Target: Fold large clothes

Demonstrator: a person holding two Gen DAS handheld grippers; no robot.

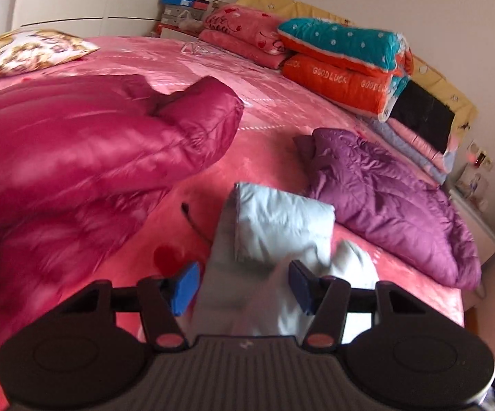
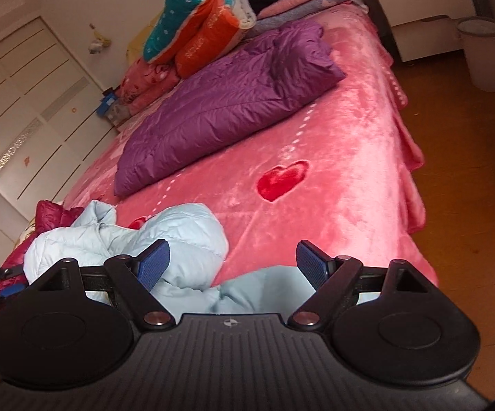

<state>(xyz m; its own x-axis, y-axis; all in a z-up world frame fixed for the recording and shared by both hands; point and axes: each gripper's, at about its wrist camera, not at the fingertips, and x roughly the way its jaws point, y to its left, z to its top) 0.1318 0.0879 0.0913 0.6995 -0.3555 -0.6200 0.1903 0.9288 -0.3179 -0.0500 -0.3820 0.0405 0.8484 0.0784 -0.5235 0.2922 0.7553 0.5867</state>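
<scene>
The pale blue puffer jacket point(image 1: 274, 226) lies crumpled on the pink bedspread point(image 1: 281, 126), directly ahead of and beneath both pairs of jaws. In the left wrist view a folded part of it sits just beyond the fingertips, and its fabric runs back between the two blue pads and under the tool body. The left gripper point(image 1: 244, 286) has its jaws partly apart; the jacket fills the gap, but neither pad clearly presses on it, and blur hides whether the right-hand pad brushes the cloth.

In the right wrist view the jacket point(image 2: 185, 236) bulges up against the left-hand pad and spreads low across the gap toward the other. The right gripper point(image 2: 233, 263) stands wide open, holding nothing; its left-hand pad lies against or just in front of the jacket's rounded bulge, while the other pad hangs over the bedspread with the jacket's edge below it.

Left of the left jaws spreads a magenta puffer coat point(image 1: 86, 157). Beyond both pairs of jaws, further up the bed, rests a purple quilted coat point(image 2: 226, 102). Behind it folded blankets point(image 1: 343, 58) are stacked at the bed's head.
</scene>
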